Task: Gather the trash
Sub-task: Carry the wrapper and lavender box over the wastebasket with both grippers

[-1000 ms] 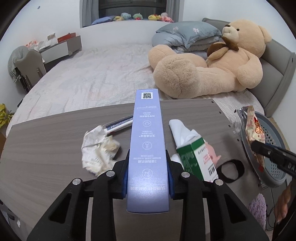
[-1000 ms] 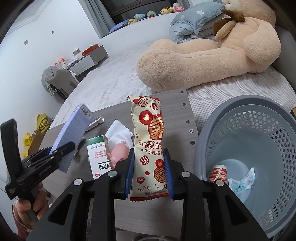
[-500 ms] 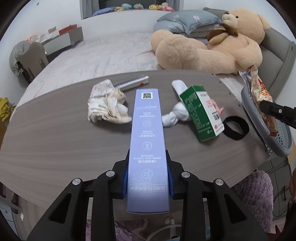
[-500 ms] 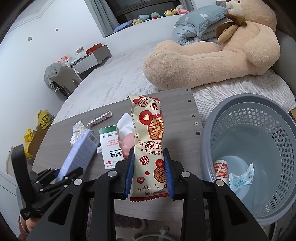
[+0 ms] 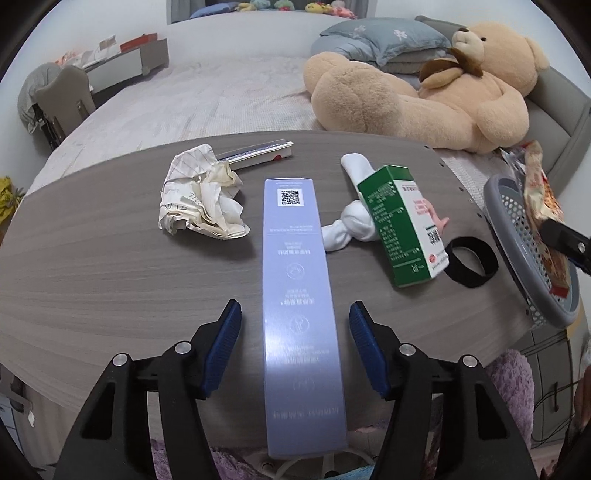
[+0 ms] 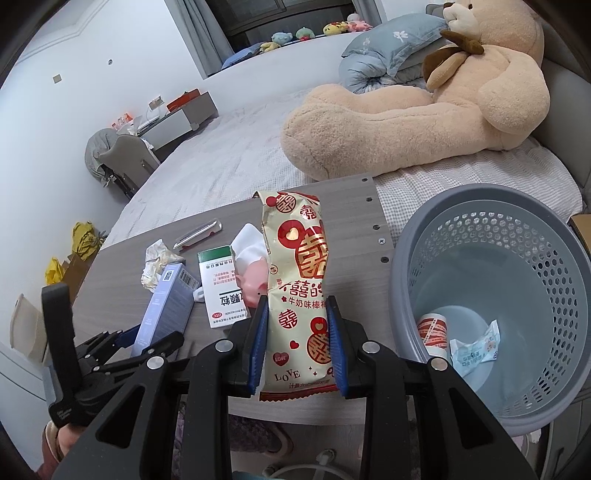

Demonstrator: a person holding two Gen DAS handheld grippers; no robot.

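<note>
A wide bed [image 5: 207, 99] with a pale checked cover fills the room behind the grey wood-grain table [image 5: 92, 266], a big tan teddy bear [image 5: 436, 96] by its pillows [image 5: 380, 37], a grey chair [image 5: 55, 96] left of the bed, white walls [image 6: 92, 55] around

Beyond the wood-grain table [image 5: 110, 266] I see a wide bed [image 5: 207, 96] with a pale checked cover. A large tan teddy bear [image 5: 436, 92] lies across its right side, leaning on grey-blue pillows [image 5: 380, 37]. A row of small plush toys [image 6: 314, 31] lines the far ledge — too small for me to tell apart. To the left stand a grey chair [image 6: 122, 155] and a low cabinet [image 6: 184, 114]. Something yellow [image 6: 85, 236] lies crumpled on the floor by the wall.
</note>
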